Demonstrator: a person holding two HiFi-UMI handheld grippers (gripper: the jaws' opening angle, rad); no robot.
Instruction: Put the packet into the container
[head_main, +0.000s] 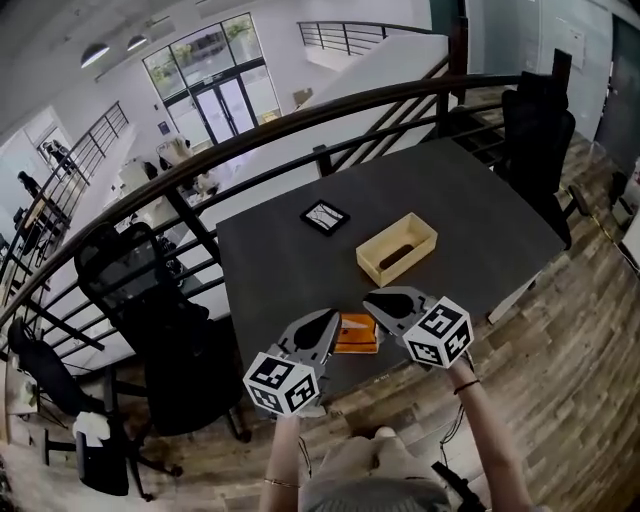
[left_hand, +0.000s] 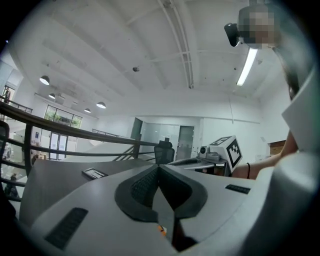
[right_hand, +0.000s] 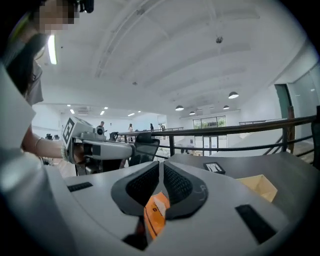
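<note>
An orange packet (head_main: 357, 333) hangs just above the front edge of the dark table (head_main: 470, 200), held flat between my two grippers. My left gripper (head_main: 333, 318) is shut at the packet's left end; only a sliver of orange (left_hand: 160, 230) shows under its closed jaws (left_hand: 159, 167). From the right, my right gripper (head_main: 370, 298) is shut on the packet (right_hand: 156, 212), which sticks out below its closed pads (right_hand: 161, 164). The container, an open tan box (head_main: 397, 248), stands at mid-table beyond the grippers, and its corner (right_hand: 257, 186) shows at the right in the right gripper view.
A black-framed card (head_main: 325, 216) lies on the table left of the box. Black office chairs stand at the table's left (head_main: 150, 300) and far right (head_main: 535, 130). A curved dark railing (head_main: 250, 140) runs behind the table. The floor is wood planks.
</note>
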